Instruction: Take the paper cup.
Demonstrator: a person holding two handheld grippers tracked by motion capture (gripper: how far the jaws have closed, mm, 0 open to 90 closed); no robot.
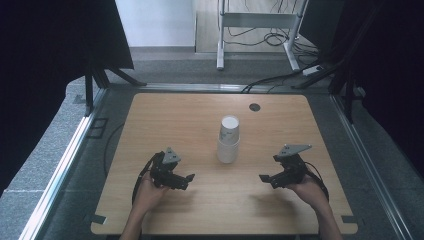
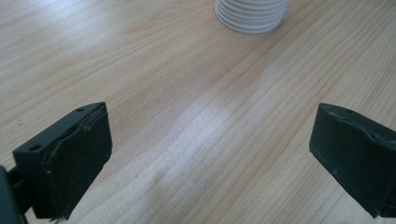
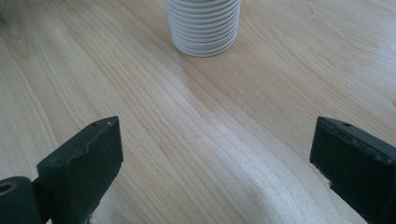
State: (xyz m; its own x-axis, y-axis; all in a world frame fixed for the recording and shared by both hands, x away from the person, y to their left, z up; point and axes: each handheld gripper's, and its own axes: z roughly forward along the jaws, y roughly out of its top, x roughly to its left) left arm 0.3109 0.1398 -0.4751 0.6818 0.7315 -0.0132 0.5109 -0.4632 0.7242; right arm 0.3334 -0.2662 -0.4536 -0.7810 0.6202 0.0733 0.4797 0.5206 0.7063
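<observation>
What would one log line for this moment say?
left gripper: open, empty | right gripper: open, empty | stack of white cups: upside down mid-table, between both grippers, untouched | table: wooden

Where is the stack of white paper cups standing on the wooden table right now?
In the high view, the stack of white paper cups stands upside down near the middle of the wooden table, between and slightly beyond the left gripper and the right gripper.

wood table [image 1: 165,115], grey carpet floor [image 1: 165,67], black curtains [image 1: 45,45] l&r.
</observation>
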